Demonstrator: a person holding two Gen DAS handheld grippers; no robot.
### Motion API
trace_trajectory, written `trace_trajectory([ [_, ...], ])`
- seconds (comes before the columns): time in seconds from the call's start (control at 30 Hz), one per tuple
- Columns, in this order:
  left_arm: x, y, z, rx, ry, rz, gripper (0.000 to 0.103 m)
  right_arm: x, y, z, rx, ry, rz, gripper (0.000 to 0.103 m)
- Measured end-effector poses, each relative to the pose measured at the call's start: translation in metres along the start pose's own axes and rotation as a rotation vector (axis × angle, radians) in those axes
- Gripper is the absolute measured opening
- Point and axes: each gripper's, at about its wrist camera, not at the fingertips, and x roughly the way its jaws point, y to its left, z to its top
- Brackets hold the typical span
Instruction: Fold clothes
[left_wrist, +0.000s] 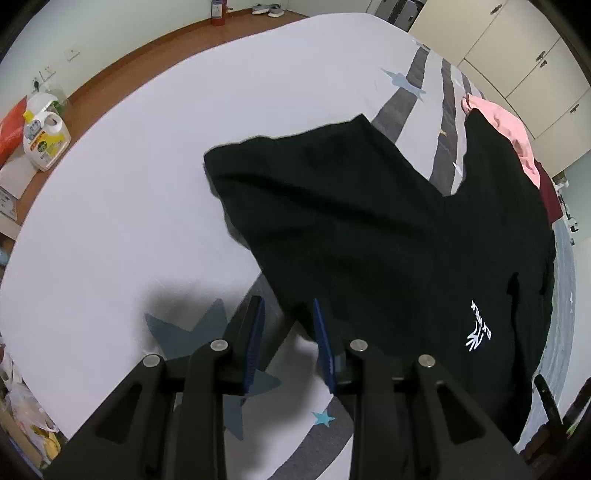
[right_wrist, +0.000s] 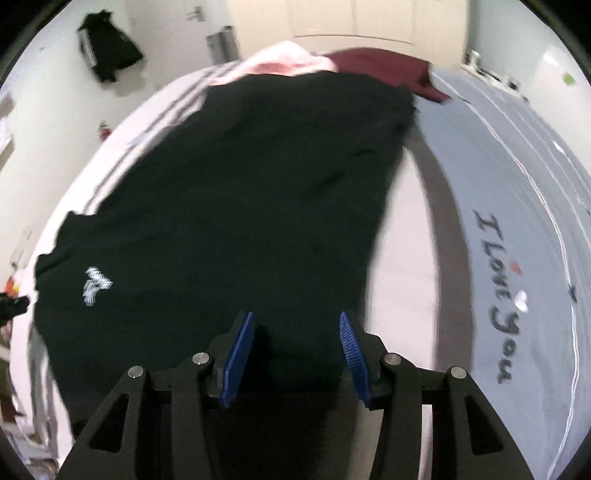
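Observation:
A black T-shirt (left_wrist: 388, 236) with a small white logo (left_wrist: 479, 328) lies spread on the bed, one sleeve reaching to the upper left. My left gripper (left_wrist: 288, 314) is open just above the shirt's near edge, with cloth between its blue pads; it grips nothing. In the right wrist view the same shirt (right_wrist: 229, 192) fills the middle, logo (right_wrist: 96, 286) at left. My right gripper (right_wrist: 297, 325) is open over the shirt's near edge, the cloth lying between and under its fingers.
The bed has a white sheet (left_wrist: 166, 166) with grey stripes and blue stars. A pink garment (left_wrist: 509, 129) and a maroon one (right_wrist: 384, 70) lie beyond the shirt. A grey "I Love You" cover (right_wrist: 517, 221) lies at right. A detergent bottle (left_wrist: 44, 136) stands on the floor.

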Motion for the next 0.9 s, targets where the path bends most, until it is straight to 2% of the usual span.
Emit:
trace_trajectory([
  [0.1, 0.004, 0.000, -0.001, -0.001, 0.008, -0.002, 0.024, 0.008, -0.009, 0.004, 0.033, -0.006, 0.012, 0.050],
  [0.5, 0.006, 0.001, 0.001, -0.003, 0.003, -0.010, 0.025, 0.054, 0.033, 0.049, -0.037, -0.035, 0.057, 0.050],
  [0.67, 0.008, 0.001, -0.002, 0.003, 0.007, -0.013, 0.025, 0.078, 0.041, 0.075, -0.037, -0.015, 0.063, 0.049],
  [0.73, 0.010, 0.002, -0.003, 0.002, 0.010, -0.013, 0.025, 0.088, 0.040, 0.080, -0.024, 0.017, 0.065, 0.031],
  [0.77, 0.010, 0.002, -0.003, 0.001, 0.011, -0.014, 0.025, 0.091, 0.038, 0.081, -0.015, 0.030, 0.050, 0.014],
  [0.87, 0.010, 0.000, -0.004, 0.004, 0.013, -0.016, 0.025, 0.082, 0.028, 0.081, 0.032, 0.018, 0.081, 0.003],
  [0.9, 0.010, -0.001, -0.004, 0.006, 0.013, -0.016, 0.025, 0.076, 0.024, 0.081, 0.048, 0.008, 0.088, 0.003],
])
